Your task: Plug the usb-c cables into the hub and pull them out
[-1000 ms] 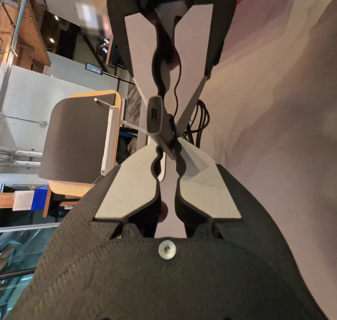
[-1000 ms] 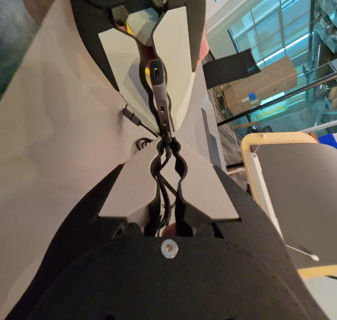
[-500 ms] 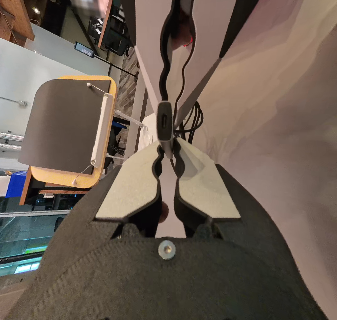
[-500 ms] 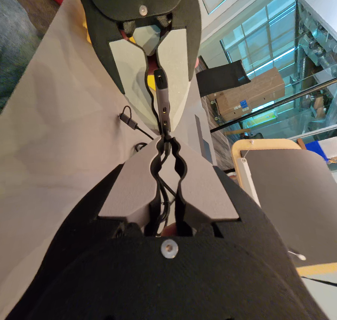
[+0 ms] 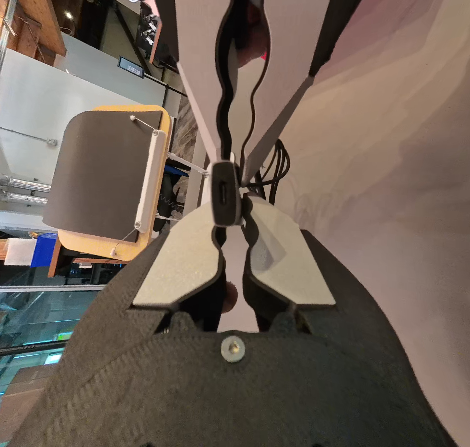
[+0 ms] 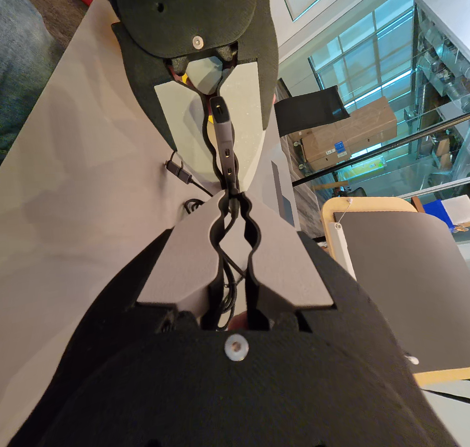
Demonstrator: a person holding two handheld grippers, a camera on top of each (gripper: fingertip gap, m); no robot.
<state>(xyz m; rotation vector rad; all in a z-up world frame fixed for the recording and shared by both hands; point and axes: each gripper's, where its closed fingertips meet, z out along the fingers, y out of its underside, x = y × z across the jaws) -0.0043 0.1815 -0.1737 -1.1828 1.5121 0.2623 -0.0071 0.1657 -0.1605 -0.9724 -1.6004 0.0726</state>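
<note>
So the hub (image 6: 223, 139) sits lengthwise between the two grippers, right in front of the right gripper (image 6: 232, 195) with its near end at those fingertips. The left gripper (image 6: 216, 119) is straight across, pinching the hub's far end. A spare plug (image 6: 178, 171) lies on the table (image 6: 76, 180) just left of the hub. Cables (image 6: 229, 289) trail back between the right gripper's fingers. A chair (image 6: 407, 282) stands off to its right, past the table edge.
</note>
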